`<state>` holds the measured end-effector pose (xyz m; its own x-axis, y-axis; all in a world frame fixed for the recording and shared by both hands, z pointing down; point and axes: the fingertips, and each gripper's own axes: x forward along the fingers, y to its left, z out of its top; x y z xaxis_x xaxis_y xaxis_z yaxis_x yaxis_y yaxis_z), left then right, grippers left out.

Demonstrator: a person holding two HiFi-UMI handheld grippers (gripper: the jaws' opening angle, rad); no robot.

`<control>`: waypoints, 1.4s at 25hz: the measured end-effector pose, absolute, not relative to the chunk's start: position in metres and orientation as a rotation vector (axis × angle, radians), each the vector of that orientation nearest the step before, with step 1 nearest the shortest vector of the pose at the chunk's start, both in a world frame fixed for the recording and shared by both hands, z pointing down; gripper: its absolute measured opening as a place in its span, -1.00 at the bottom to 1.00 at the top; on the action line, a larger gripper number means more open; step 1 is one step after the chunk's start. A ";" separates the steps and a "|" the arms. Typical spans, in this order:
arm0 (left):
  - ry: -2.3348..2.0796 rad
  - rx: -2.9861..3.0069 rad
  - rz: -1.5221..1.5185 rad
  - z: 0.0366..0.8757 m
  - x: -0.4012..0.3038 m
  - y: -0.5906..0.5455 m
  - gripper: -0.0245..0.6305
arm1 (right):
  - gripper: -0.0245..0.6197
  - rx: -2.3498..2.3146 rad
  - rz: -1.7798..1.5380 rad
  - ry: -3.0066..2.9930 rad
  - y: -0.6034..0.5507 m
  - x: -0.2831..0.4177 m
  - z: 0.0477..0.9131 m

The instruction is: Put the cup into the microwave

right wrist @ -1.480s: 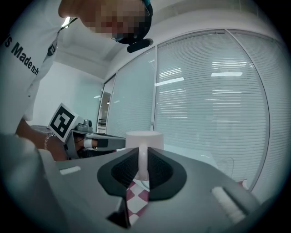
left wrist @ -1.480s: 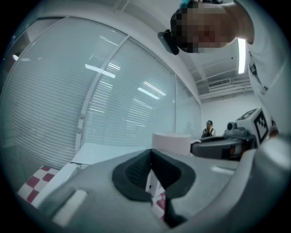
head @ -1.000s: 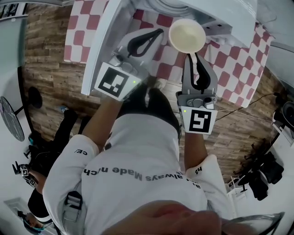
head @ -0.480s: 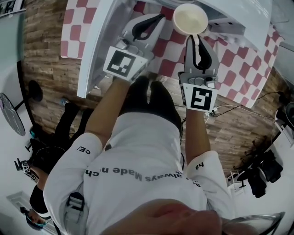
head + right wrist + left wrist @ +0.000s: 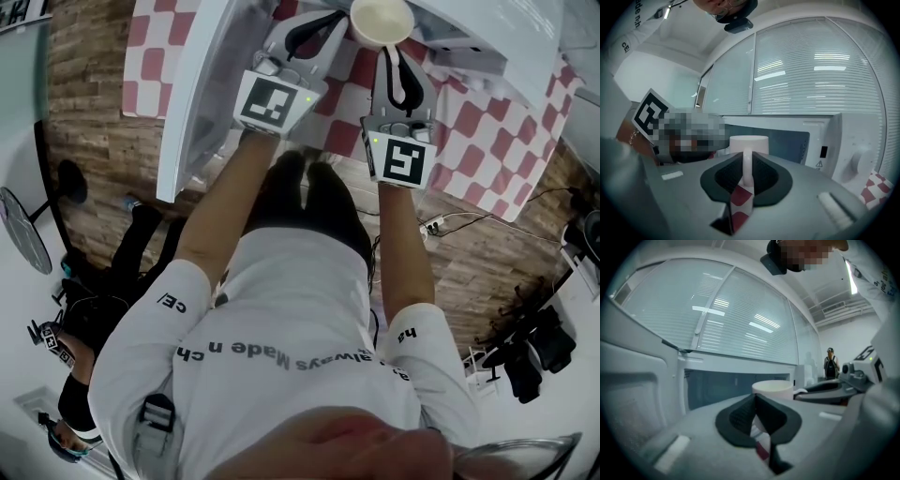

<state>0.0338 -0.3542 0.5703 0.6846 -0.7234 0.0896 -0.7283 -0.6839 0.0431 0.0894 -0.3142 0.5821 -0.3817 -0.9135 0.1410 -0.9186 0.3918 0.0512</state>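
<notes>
Gripping the handle of the white cup [image 5: 748,143], the right tongs [image 5: 747,168] hold it before the microwave [image 5: 843,145]; the left tongs [image 5: 756,401] are pinched together, empty.

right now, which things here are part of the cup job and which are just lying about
In the job:
cup, held by its handle in the right gripper
microwave, its door open
left gripper, shut, empty

Lying about:
checked cloth
person in the background
</notes>
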 end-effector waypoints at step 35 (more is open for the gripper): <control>-1.215 2.815 0.220 0.627 0.056 -0.438 -0.92 | -0.80 1.760 0.161 -2.414 -0.438 0.098 0.638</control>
